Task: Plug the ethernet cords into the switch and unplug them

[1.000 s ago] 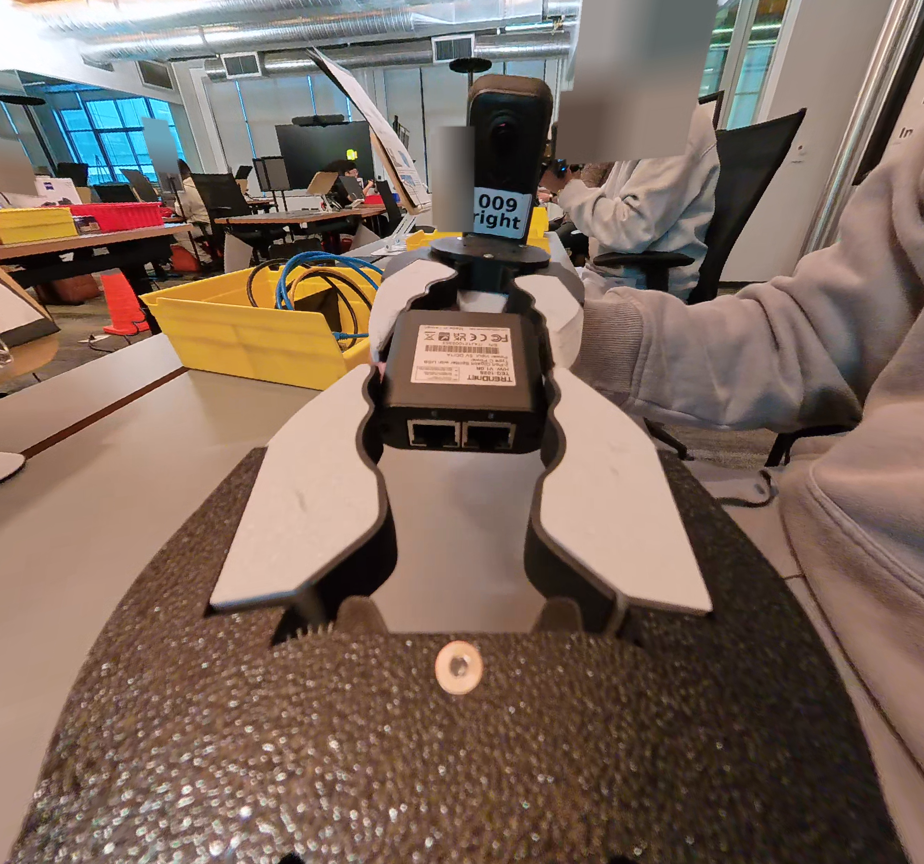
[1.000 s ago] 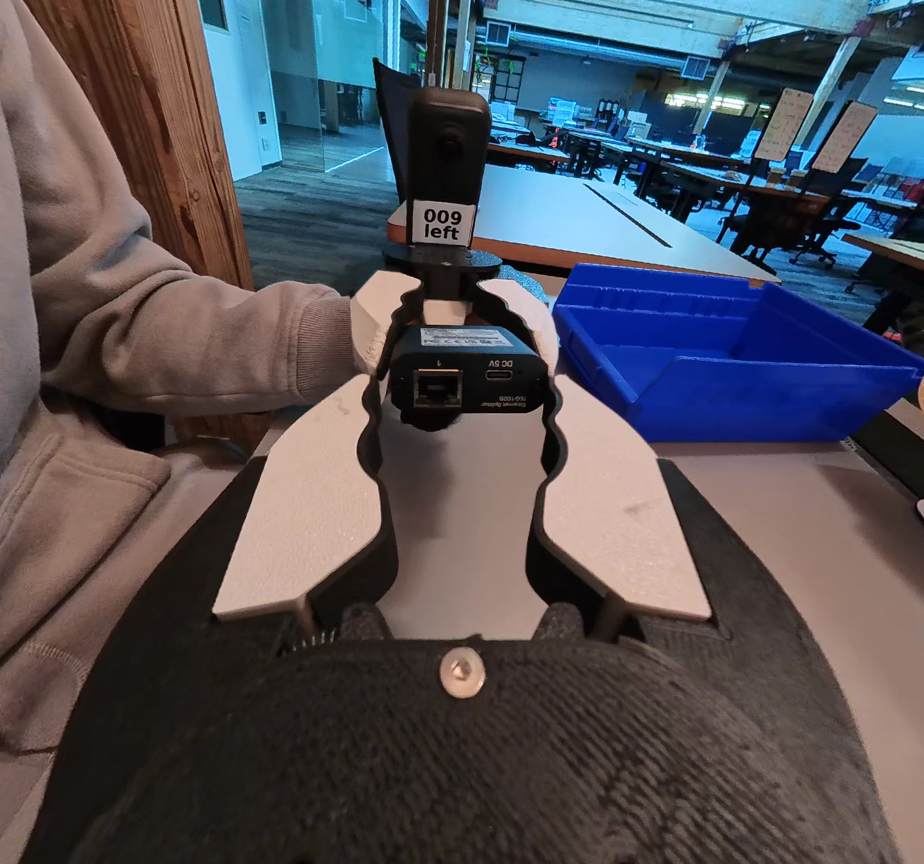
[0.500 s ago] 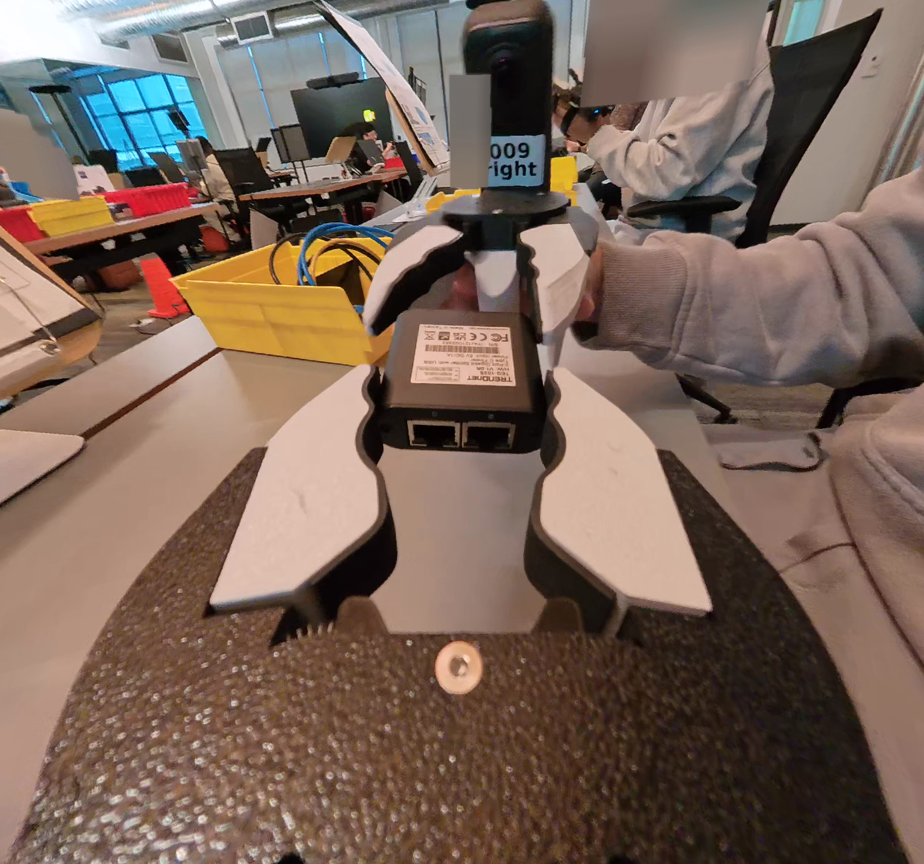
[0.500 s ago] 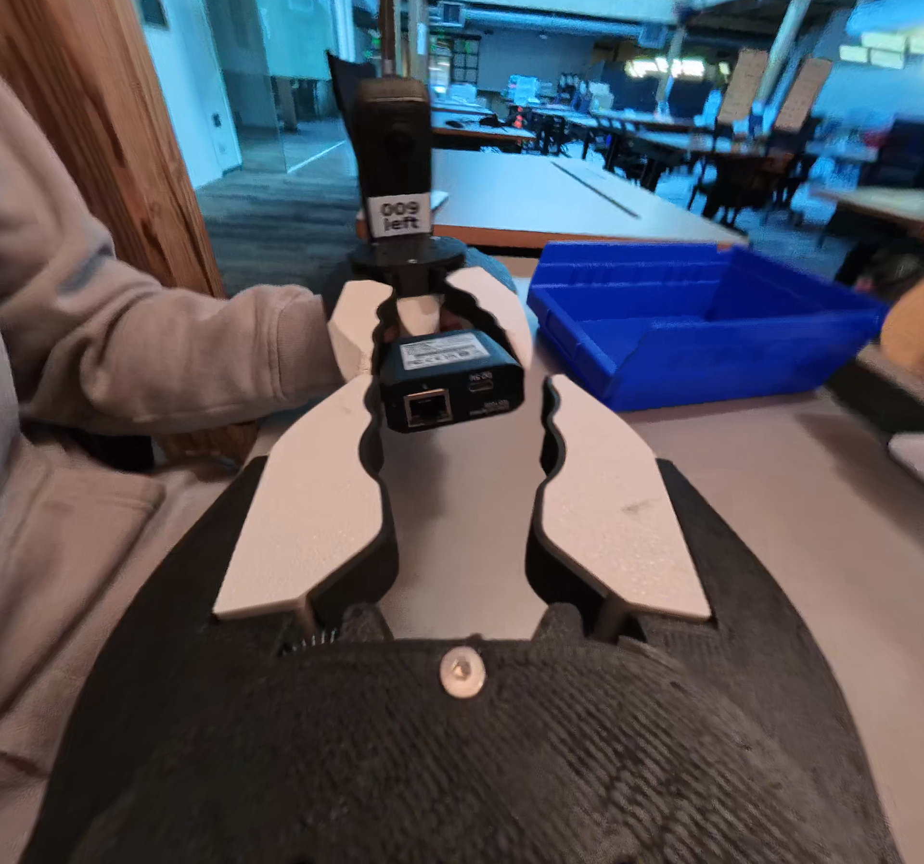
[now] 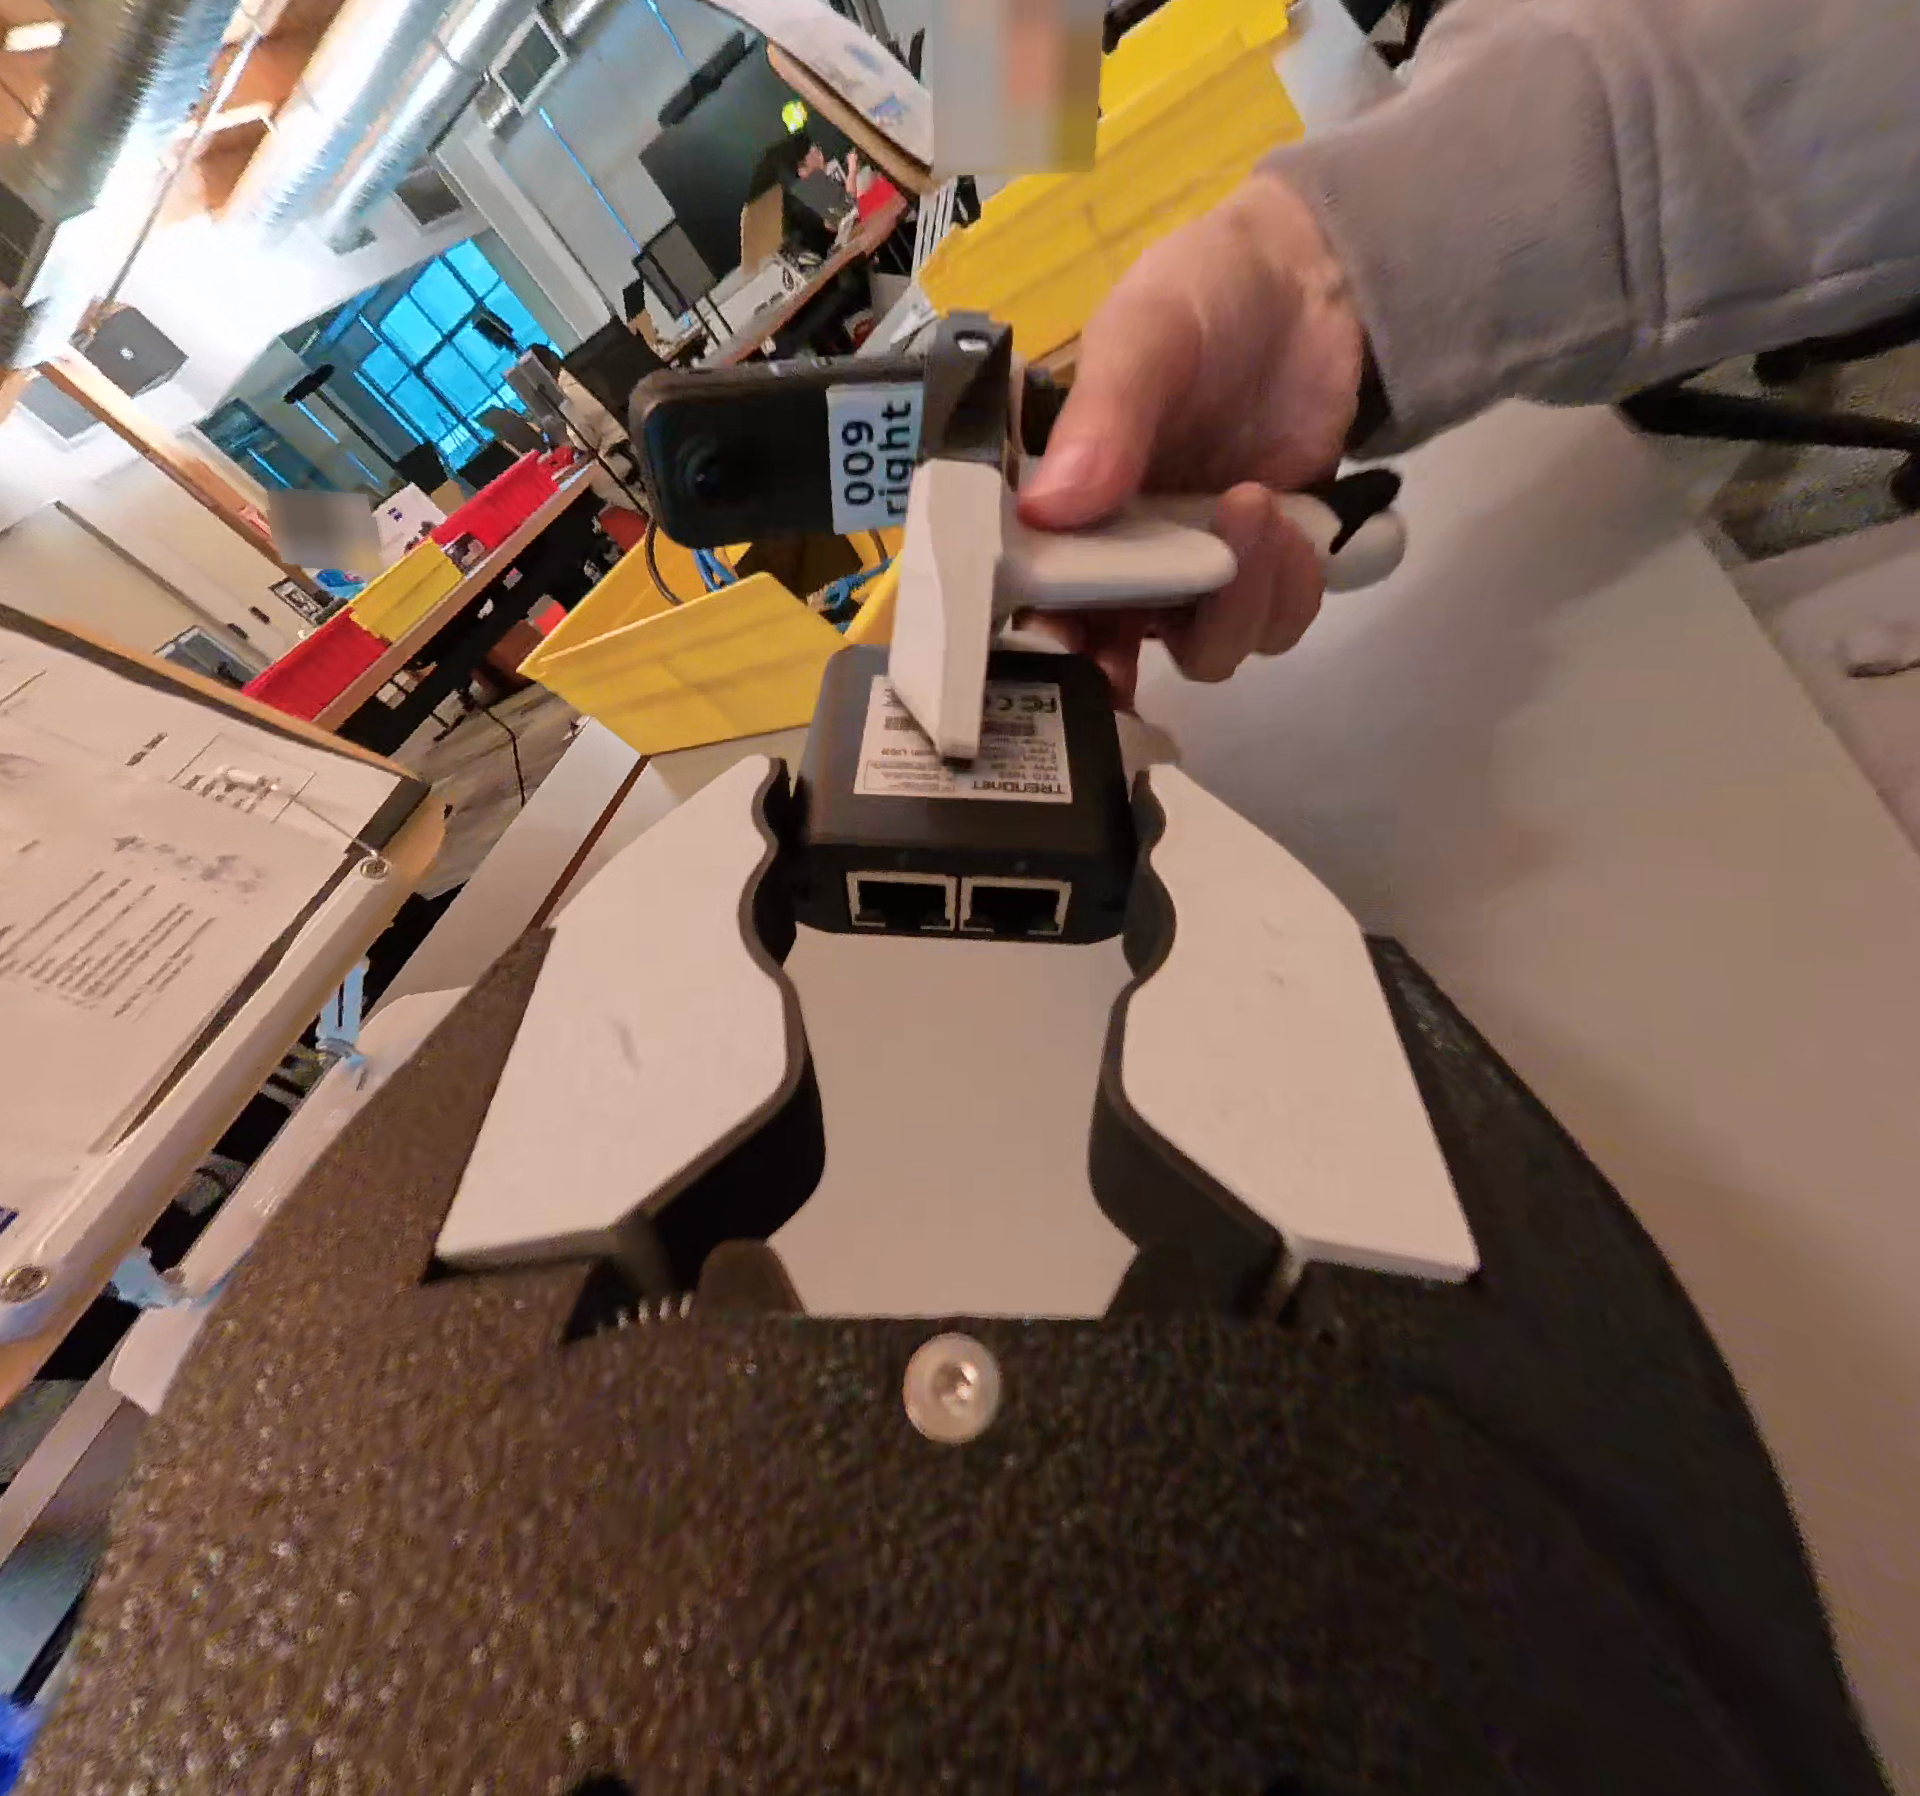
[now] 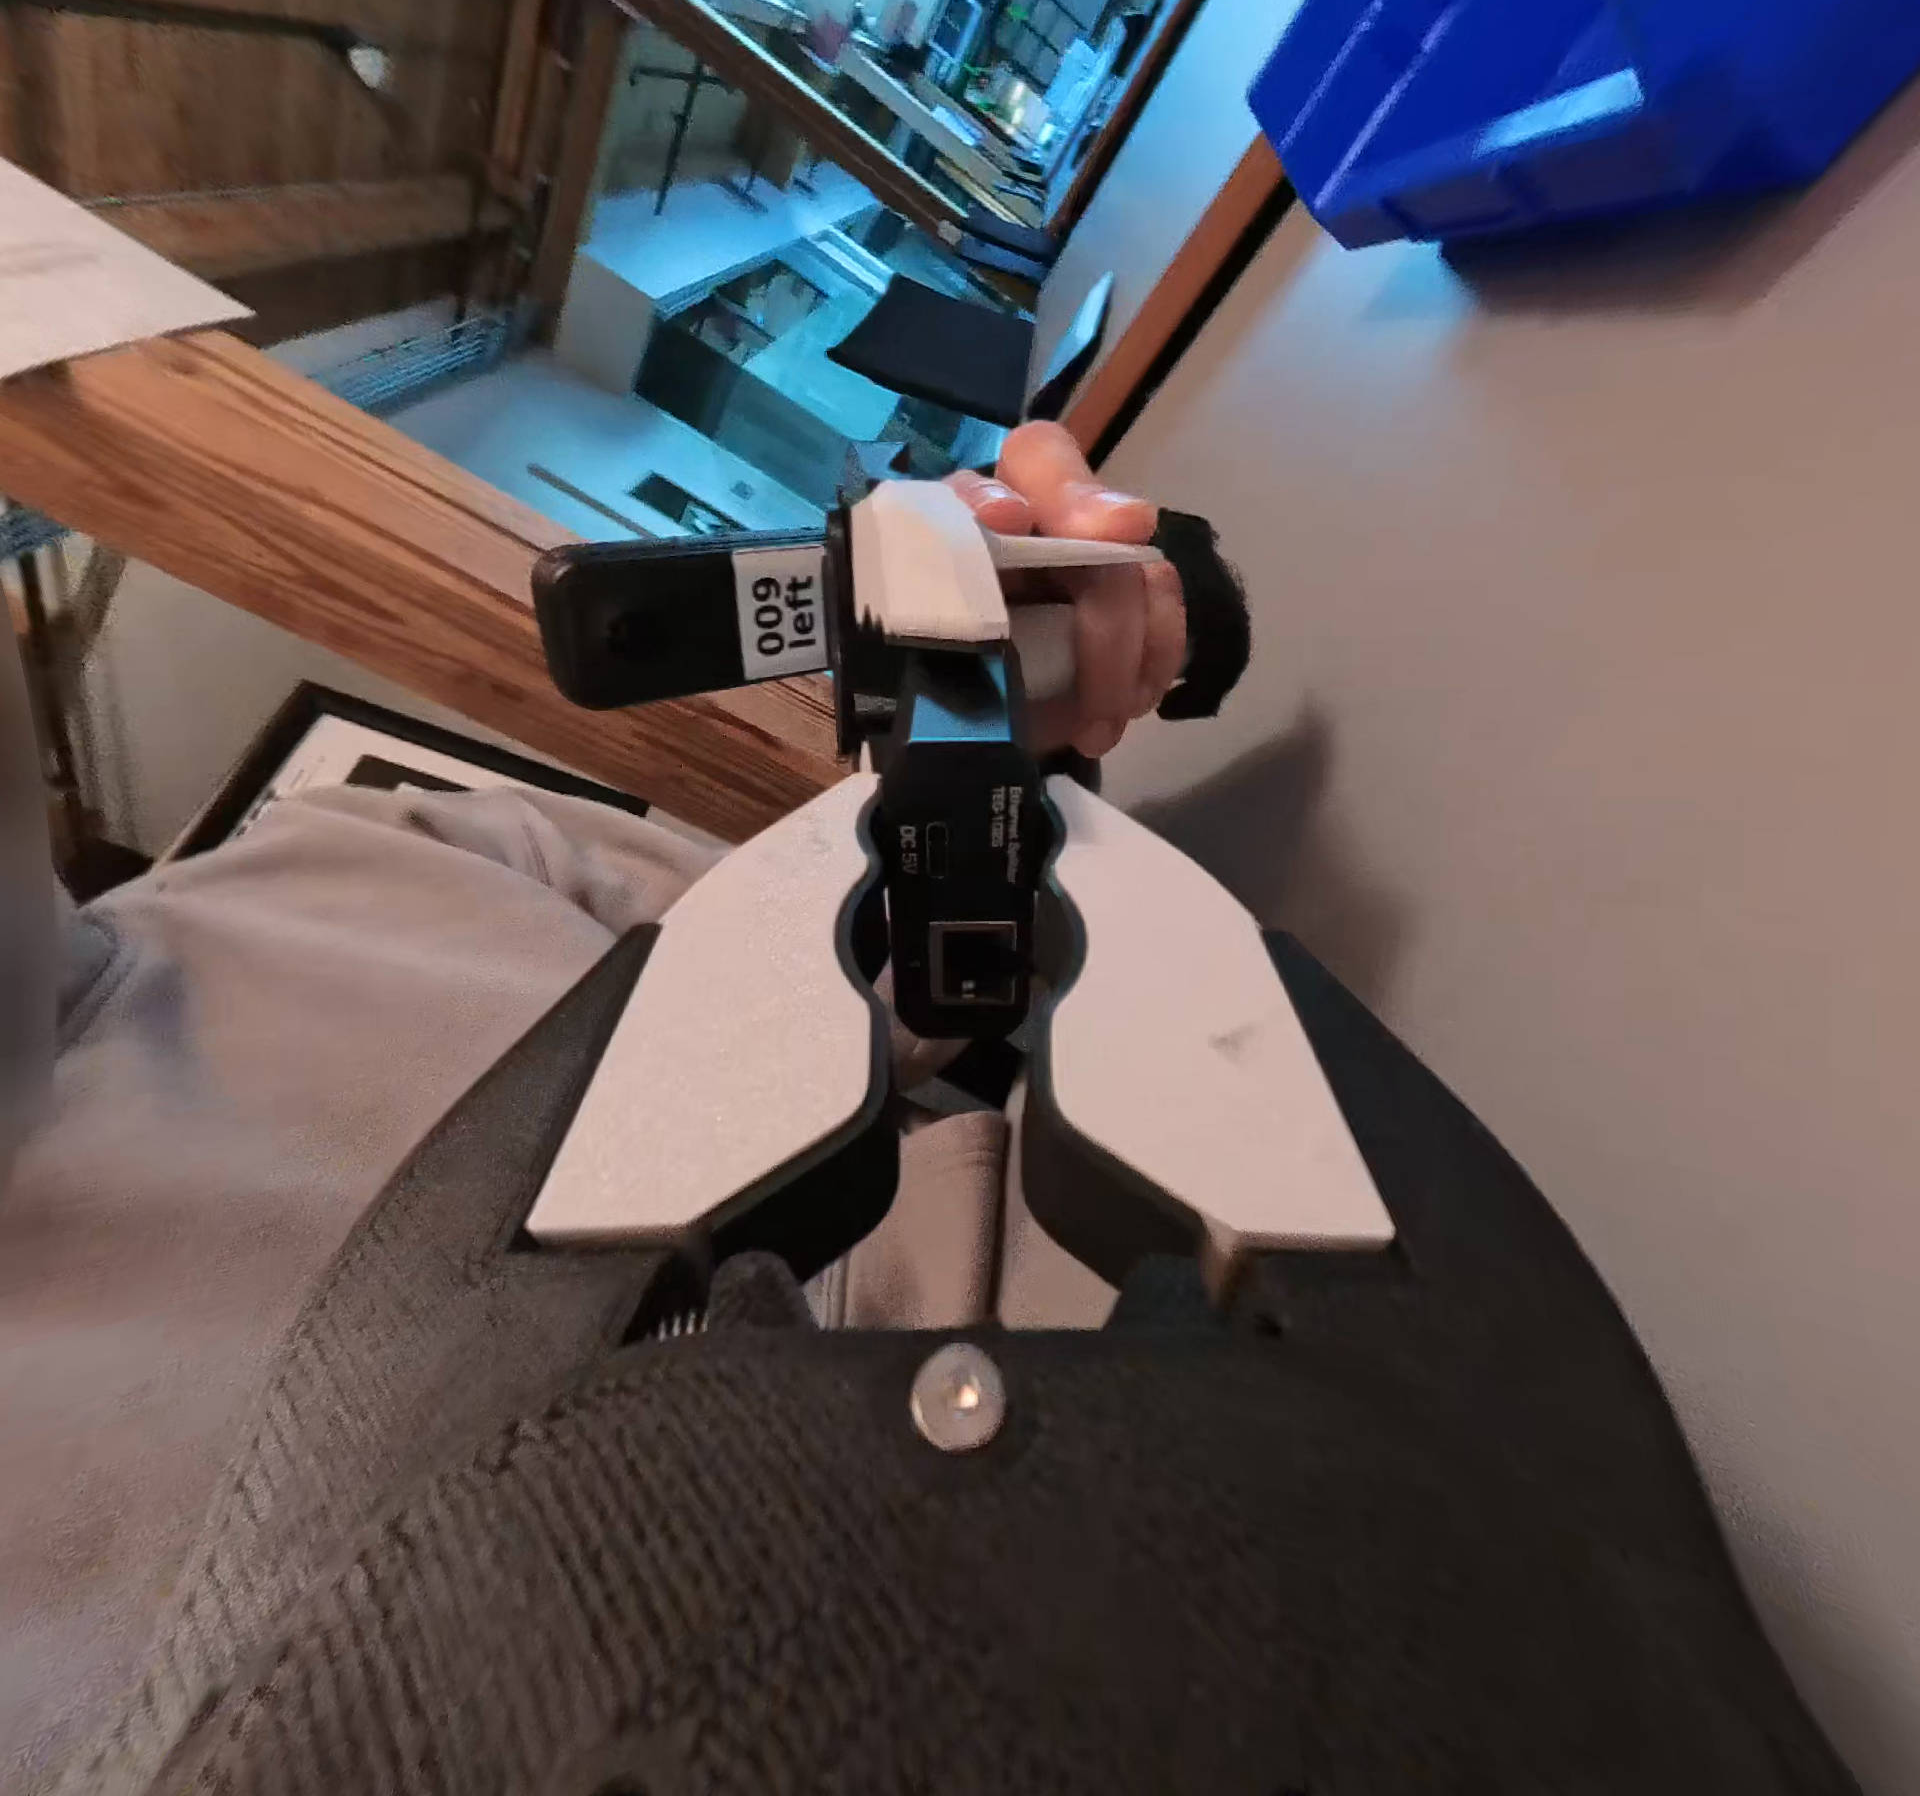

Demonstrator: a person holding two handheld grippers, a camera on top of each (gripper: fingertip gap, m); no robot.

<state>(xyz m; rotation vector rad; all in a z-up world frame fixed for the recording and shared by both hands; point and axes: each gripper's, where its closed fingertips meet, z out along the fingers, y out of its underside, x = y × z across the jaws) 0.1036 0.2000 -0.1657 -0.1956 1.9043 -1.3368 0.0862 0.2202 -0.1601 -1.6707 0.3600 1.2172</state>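
Note:
A small black switch (image 5: 958, 863) is held above the grey table (image 5: 1507, 811) by both grippers from opposite ends. My left gripper (image 5: 961, 790) is shut on its two narrow sides; two empty ports face this camera. My right gripper (image 6: 961, 811) is rolled a quarter turn and shut on the switch's (image 6: 961, 915) flat top and bottom faces. In the left wrist view one of its white fingers (image 5: 940, 624) lies on the labelled top. One empty port faces the right camera. Blue ethernet cords (image 5: 717, 562) lie in a yellow bin (image 5: 707, 676) behind.
A board with a paper sheet (image 5: 156, 863) stands at the left of the table. A blue bin (image 6: 1558, 53) sits on the table beyond the left gripper. A wooden beam (image 6: 312, 520) and the person's grey sleeves are close by. The tips of both grippers are at nearly the same place.
My right gripper opened off the switch's sides, rolled about a quarter turn and shut again on its flat faces. The left gripper kept its hold and tilted.

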